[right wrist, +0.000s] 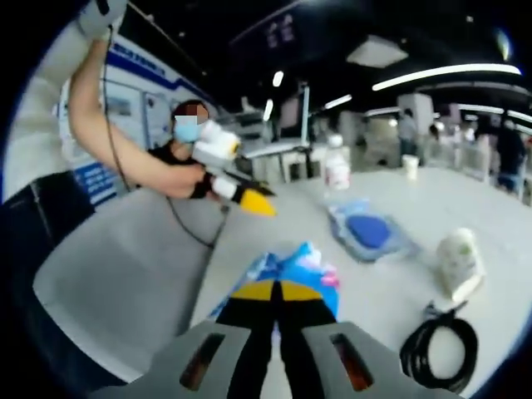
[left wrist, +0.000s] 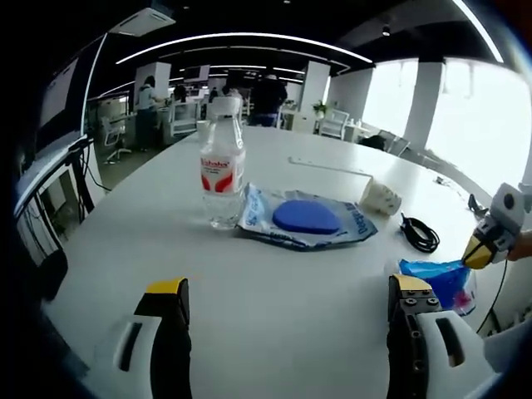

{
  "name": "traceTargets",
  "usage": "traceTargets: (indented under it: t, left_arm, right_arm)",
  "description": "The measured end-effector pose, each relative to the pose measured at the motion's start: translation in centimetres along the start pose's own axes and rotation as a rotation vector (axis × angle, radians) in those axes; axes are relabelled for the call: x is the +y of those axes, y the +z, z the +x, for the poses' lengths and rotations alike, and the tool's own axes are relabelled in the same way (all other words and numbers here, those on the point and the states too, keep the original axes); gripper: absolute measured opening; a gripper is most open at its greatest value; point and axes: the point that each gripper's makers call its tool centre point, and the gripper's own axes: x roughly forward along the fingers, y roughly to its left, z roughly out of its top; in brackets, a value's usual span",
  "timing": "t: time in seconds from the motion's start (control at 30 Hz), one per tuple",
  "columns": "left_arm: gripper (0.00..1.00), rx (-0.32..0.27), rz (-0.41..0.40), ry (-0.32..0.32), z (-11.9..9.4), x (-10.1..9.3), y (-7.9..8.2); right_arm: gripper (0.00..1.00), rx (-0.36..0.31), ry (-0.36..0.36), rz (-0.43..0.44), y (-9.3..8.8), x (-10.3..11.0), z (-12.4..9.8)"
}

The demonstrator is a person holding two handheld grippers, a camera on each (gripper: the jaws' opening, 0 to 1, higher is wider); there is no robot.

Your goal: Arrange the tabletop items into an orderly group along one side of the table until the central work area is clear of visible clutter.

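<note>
Red-labelled clear bottle (left wrist: 222, 170); blue pouch (left wrist: 306, 219); black cable (left wrist: 419, 233).

White table (left wrist: 274, 324) with scattered items.
On it: a water bottle (left wrist: 222, 170), blue-disc pouch (left wrist: 306, 219), white roll (left wrist: 380, 197), black cable (left wrist: 420, 233), perhaps a blue packet (left wrist: 440, 278) near the edge.

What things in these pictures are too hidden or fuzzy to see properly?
- Blue packet: in the right gripper view the right tool covers its near part; in the left gripper view the left tool's jaw hides part of it.
- Black cable: cut off by the right gripper view's edge.
- Water bottle label: too small to read.
- White roll: blurred.
</note>
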Motion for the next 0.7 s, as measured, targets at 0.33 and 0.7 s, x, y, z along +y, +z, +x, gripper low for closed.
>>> traceTargets:
  t: [0.33, 0.7]
  left_arm:
    - [0.99, 0.018, -0.005, 0.001, 0.2, 0.1, -0.6]
    - [0.99, 0.022, -0.002, -0.002, 0.3, 0.2, -0.6]
  right_arm:
    - [0.00, 0.023, 0.014, -0.001, -1.0, 0.3, 0.1]
    - [0.00, 0.023, 0.048, 0.015, -1.6, 0.9, 0.0]
